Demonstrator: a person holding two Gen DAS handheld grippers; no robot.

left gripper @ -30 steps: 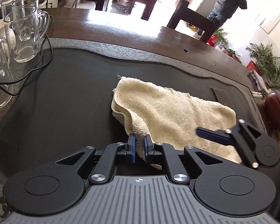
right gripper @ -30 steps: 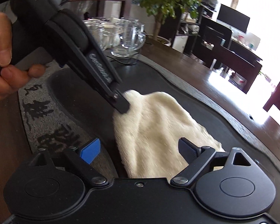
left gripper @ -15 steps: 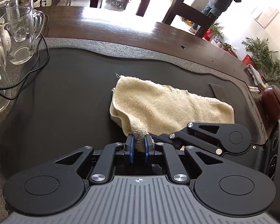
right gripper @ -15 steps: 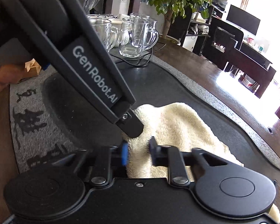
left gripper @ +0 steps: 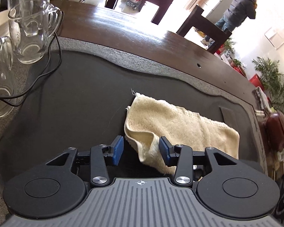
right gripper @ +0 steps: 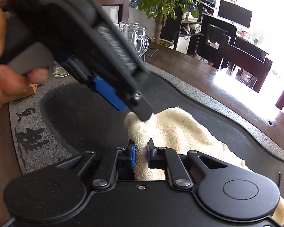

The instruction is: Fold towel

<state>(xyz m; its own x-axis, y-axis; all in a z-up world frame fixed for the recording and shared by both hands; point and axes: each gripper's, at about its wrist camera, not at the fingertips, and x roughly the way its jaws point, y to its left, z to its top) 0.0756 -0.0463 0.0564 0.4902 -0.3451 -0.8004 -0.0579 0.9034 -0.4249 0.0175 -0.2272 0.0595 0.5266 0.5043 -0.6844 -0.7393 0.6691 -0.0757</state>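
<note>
A cream towel [left gripper: 179,123] lies folded on the dark recessed tray [left gripper: 75,104]. My left gripper [left gripper: 141,151] is over its near corner with the jaws opening. A raised fold of towel stands between the blue pads [left gripper: 117,151], closer to the right one, and neither pad presses it. In the right wrist view my right gripper [right gripper: 141,153] is closing on a bunched edge of the towel [right gripper: 179,132], its pads squeezing the cloth. The left gripper [right gripper: 130,106], held by a hand [right gripper: 1,75], hangs just above that same bunch.
Glass mugs [left gripper: 32,37] and a black cable [left gripper: 47,71] sit at the tray's left on a grey stone border [left gripper: 142,64]. Beyond is the brown wooden table [left gripper: 132,28] with chairs. A person [left gripper: 242,9] stands far back. A red-brown object [left gripper: 278,130] lies at the right.
The left jaws, shut on the towel corner before, have spread and let it go. The right gripper came in beside them and shut on the towel's edge.
</note>
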